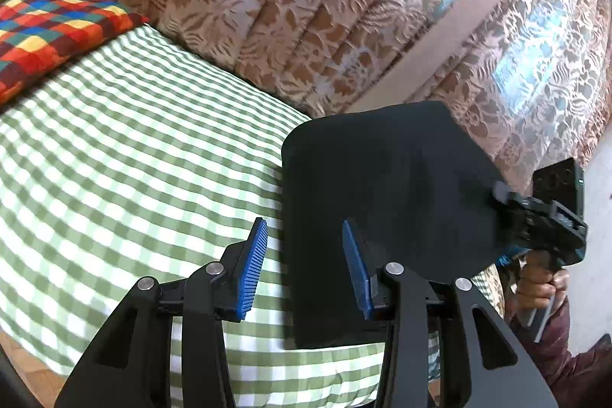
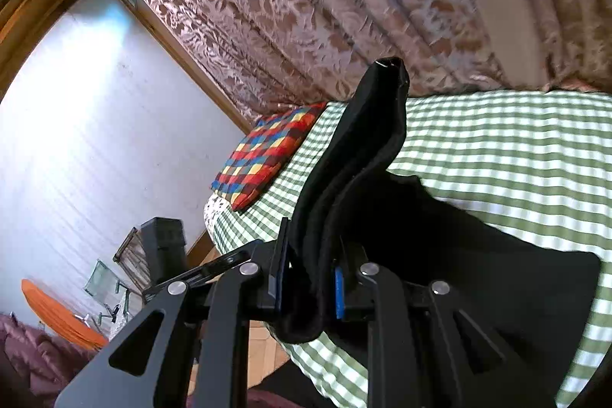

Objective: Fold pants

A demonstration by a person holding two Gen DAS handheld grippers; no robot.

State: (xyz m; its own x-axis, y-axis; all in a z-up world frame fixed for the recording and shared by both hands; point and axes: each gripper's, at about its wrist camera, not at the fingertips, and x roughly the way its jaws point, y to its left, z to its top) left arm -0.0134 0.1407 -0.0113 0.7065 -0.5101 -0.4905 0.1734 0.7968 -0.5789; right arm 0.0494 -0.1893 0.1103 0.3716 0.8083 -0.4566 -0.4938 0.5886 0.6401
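Black pants [image 1: 386, 201] hang as a folded panel above the green checked bed [image 1: 134, 148]. My left gripper [image 1: 306, 270] is open and empty, its blue pads just left of and in front of the pants' lower left edge. My right gripper [image 1: 508, 217] shows at the right of the left wrist view, holding the pants' right edge. In the right wrist view the right gripper [image 2: 310, 285] is shut on a thick folded band of the pants [image 2: 363, 155], which rises above the jaws. The rest of the pants [image 2: 478, 262] drapes onto the bed [image 2: 497, 148].
A multicoloured checked pillow [image 1: 49, 29] lies at the head of the bed, and it shows in the right wrist view too [image 2: 267, 155]. Patterned curtains [image 1: 306, 6] hang behind the bed. An orange table [image 2: 57, 316] and glass items stand on the floor at left.
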